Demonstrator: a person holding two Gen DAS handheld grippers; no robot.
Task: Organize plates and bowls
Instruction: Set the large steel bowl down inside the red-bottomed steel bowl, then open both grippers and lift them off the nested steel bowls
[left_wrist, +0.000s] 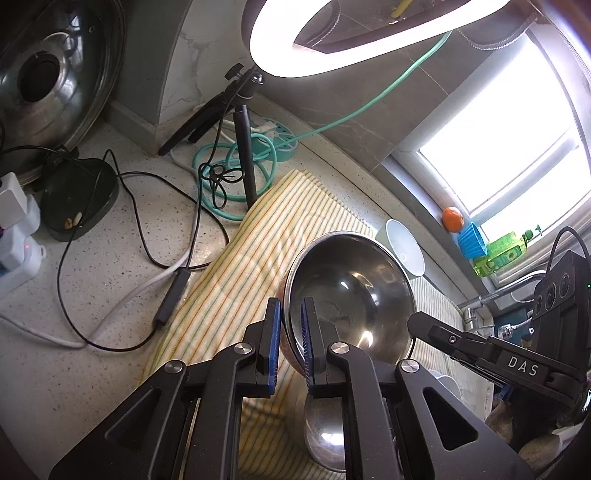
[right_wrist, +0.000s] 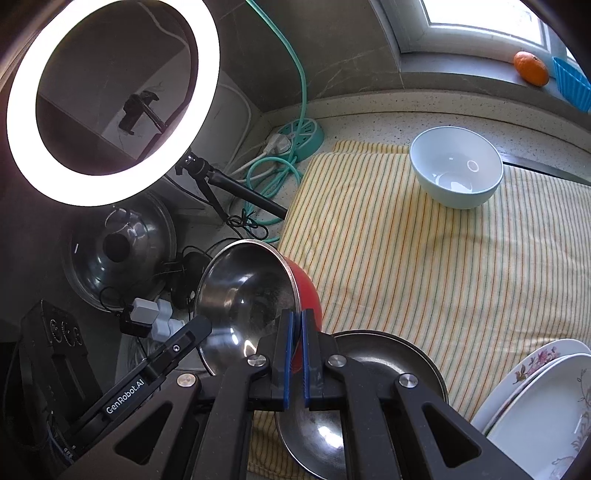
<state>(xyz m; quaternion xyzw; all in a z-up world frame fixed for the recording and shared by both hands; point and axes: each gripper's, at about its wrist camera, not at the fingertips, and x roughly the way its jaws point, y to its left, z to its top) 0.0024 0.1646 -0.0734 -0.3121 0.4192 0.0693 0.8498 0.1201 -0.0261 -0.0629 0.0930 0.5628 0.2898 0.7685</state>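
Pinching the rim of the red-outside, stainless-inside round bowl from both sides right now: my left gripper has its blue pads clamped over the near edge, and my right gripper is squeezed on the opposite edge, red wall between the pads. So the bowl hangs tilted between the two grippers, mouth facing the left camera, clear of the cloth.

Straight underneath sits a second shallow steel bowl on the yellow striped dish towel, which is the relation that matters, I reckon: the held bowl needs to come level and drop down to nest. Neither hand is nearer; they share it.

Further out on the towel a pale blue ceramic bowl stands upright, well apart. Off to my right, floral white oval plates are stacked. Steel is slick and shiny, towel soft and ribbed.
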